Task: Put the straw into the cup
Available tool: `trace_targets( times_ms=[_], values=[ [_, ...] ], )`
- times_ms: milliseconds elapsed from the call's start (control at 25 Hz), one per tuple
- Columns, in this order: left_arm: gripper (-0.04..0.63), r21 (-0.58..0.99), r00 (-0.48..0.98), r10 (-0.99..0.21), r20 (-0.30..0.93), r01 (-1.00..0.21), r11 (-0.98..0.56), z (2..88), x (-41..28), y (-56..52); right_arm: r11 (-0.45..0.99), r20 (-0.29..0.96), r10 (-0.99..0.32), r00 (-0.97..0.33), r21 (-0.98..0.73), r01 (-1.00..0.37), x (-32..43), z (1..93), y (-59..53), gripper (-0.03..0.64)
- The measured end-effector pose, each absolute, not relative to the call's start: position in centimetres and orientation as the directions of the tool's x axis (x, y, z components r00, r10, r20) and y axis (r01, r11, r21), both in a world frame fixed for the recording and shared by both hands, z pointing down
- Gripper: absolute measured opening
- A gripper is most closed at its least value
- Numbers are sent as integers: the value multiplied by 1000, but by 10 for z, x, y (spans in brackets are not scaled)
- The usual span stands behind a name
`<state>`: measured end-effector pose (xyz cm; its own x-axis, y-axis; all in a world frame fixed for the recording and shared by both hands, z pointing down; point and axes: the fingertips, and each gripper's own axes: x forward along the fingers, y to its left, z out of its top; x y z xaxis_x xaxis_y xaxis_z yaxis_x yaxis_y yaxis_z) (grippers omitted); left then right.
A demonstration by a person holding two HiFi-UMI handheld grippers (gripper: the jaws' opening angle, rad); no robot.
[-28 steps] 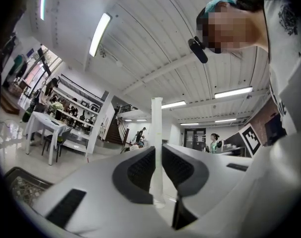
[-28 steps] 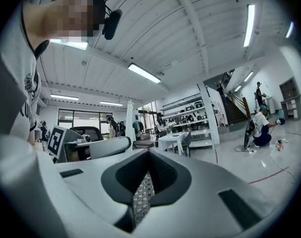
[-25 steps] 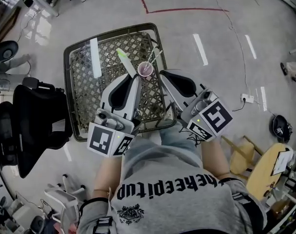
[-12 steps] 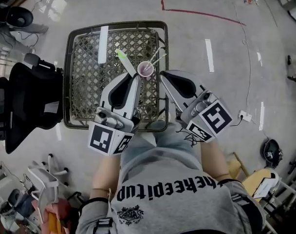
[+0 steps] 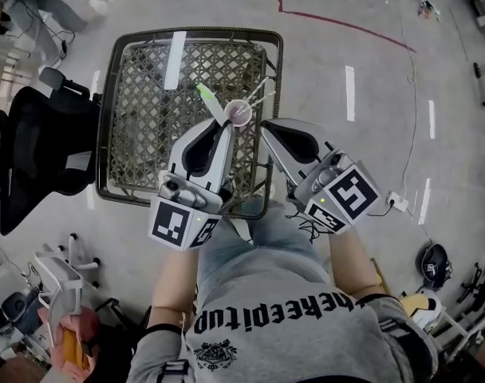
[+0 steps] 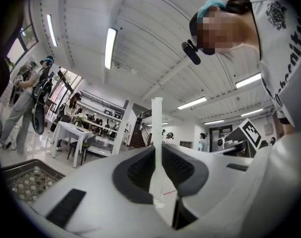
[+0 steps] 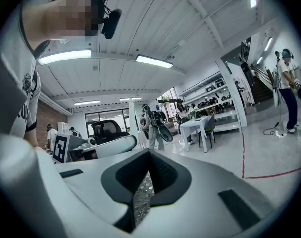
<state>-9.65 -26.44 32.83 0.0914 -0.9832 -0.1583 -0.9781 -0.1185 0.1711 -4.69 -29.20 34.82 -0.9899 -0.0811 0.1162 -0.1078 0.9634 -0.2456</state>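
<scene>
Your left tool [image 5: 224, 125] clamped the straw [image 5: 210, 104], its green tip slanting just left of the cup [image 5: 239, 113] on the mesh desk [image 5: 147, 110]. Your right tool [image 5: 262, 124] sat pinched closed, empty, beside the cup.

Bare mesh table [image 5: 143, 110] left of cup [image 5: 239, 113]; straws [image 5: 259, 92] leaning over its rim
</scene>
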Motion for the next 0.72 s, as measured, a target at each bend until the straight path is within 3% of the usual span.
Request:
trace_targets(
  times_ms=[720],
  values=[
    [86,187,1,-993,-117,-982,-23,392,-110,-293,952,192,-4,-981,-301,-63,-52,409,-306,18]
  ],
)
